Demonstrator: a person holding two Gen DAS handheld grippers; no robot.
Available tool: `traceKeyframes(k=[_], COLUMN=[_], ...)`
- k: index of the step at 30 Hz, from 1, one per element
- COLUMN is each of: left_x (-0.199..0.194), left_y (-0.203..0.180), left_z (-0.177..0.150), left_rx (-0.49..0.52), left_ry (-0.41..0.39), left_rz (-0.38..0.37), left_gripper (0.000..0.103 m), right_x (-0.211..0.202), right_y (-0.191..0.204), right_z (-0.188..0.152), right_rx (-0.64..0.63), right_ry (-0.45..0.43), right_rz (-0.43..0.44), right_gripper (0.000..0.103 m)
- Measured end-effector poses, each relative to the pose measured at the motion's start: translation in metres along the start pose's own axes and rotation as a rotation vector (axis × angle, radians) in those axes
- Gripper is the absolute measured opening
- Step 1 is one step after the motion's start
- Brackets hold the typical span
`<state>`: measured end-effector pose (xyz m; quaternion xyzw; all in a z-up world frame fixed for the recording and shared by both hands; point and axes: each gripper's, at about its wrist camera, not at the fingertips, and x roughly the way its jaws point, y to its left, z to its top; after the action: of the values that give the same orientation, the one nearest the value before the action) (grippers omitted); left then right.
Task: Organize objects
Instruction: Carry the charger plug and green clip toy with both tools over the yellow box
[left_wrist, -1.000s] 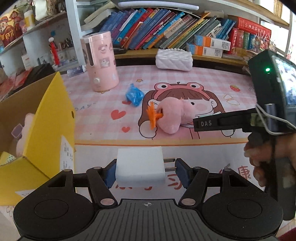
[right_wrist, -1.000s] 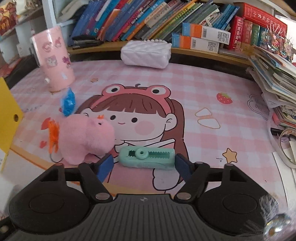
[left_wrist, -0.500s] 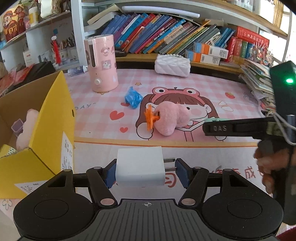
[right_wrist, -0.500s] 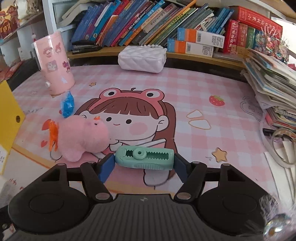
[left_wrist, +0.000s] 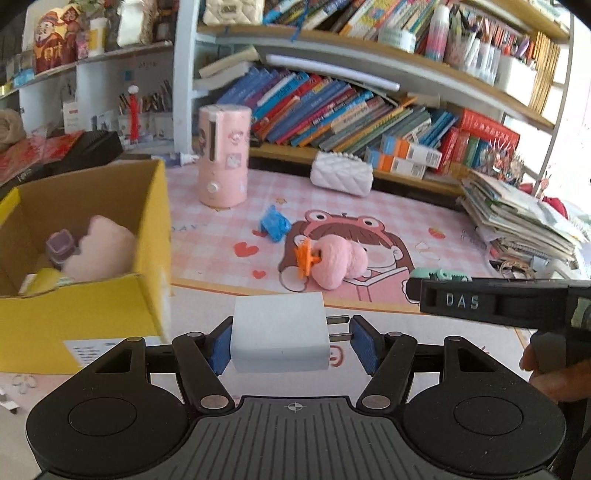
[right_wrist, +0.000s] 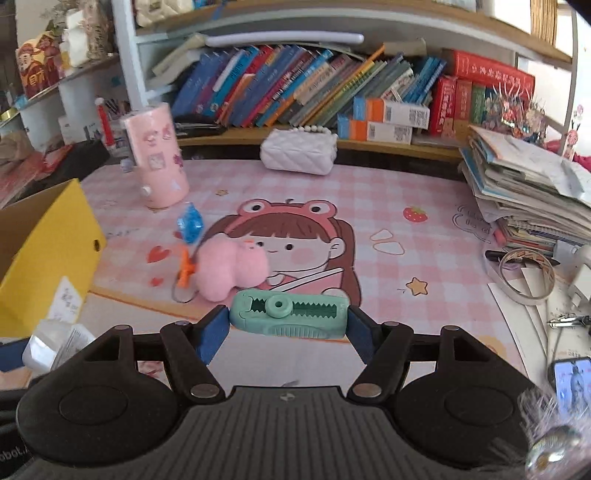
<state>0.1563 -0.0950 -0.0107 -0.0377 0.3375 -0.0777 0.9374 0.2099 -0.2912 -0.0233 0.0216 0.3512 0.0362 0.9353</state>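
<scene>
Left wrist view: the left hand-held gripper (left_wrist: 288, 338) is clamped on a white charger (left_wrist: 279, 336), held just right of the yellow box (left_wrist: 85, 310), which already contains a pink plush (left_wrist: 101, 253).

Right wrist view: the right hand-held gripper (right_wrist: 288, 326) grips a green clip (right_wrist: 290, 314) above the counter (right_wrist: 406, 184). A pink toy (right_wrist: 231, 267) and blue wrapper (right_wrist: 190, 221) are left to sort.

I can read only "DAS", in pale letters on the side of the right gripper (left_wrist: 458, 301); book spines are too blurred.
</scene>
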Motion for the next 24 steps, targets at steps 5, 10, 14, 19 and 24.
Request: traceKeyframes(k=[5, 10, 14, 19, 24], left_x=[-0.029, -0.056, -0.079, -0.105, -0.13], left_y=[0.032, 0.072, 0.107, 0.143, 0.168], left_z=[-0.013, -0.03, -0.045, -0.066, -0.083], left_rx=[-0.028, -0.084, -0.134, -0.181, -0.203], left_ry=[-0.013, -0.01, 0.0, 0.005, -0.001], left_rz=[0.005, 0.027, 0.067, 0.112, 0.144], left_gripper=[0.065, 0.065, 0.065, 0.065, 0.065], right_x=[-0.023, -0.044, -0.058, -0.072, -0.087], right_y=[0.033, 0.074, 0.108, 0.154, 0.193], right_z=[-0.015, -0.036, -0.052, -0.074, -0.094], right_rx=[-0.017, -0.052, -0.083, -0.135, -0.182], right_ry=[-0.012, -0.006, 0.015, 0.052, 0.063], right_rz=[0.005, 0.022, 0.042, 0.09, 0.142], right_gripper=[0.067, 0.067, 0.067, 0.067, 0.067])
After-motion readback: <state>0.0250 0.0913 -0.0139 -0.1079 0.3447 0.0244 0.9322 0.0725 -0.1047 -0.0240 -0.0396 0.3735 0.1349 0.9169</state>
